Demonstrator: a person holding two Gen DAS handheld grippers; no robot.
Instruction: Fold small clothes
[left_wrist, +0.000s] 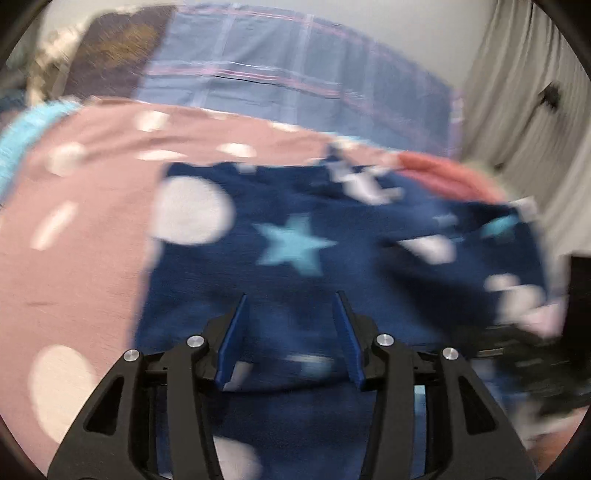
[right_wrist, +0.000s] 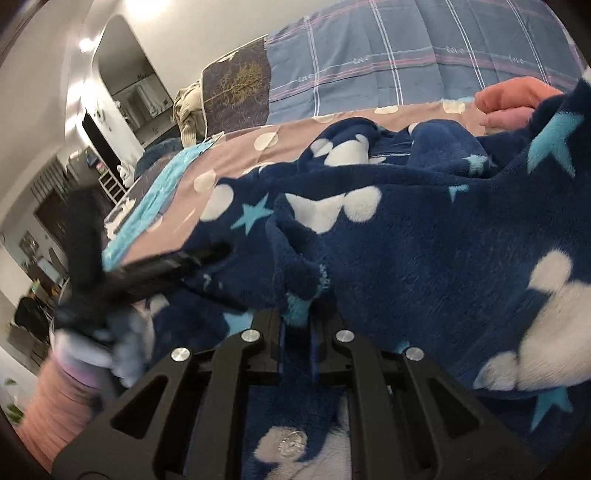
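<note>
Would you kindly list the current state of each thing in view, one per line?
Navy fleece garment: rumpled, not yet folded flat, one edge lifted over the bed.
Left tool: open, fingers apart above the fleece, nothing pinched.
Right tool: shut on a fleece edge.
Pink dotted sheet: spread flat under the garment.
Blue plaid quilt: lying behind, smooth.
Orange cloth: bunched beside the fleece.

A home bedroom: a bed (right_wrist: 295, 136) with a dotted sheet (left_wrist: 74, 221) and checked quilt (right_wrist: 388, 55), a pillow (right_wrist: 236, 92), a curtain (left_wrist: 524, 92), and beyond, a doorway (right_wrist: 125, 74) into a furnished room
</note>
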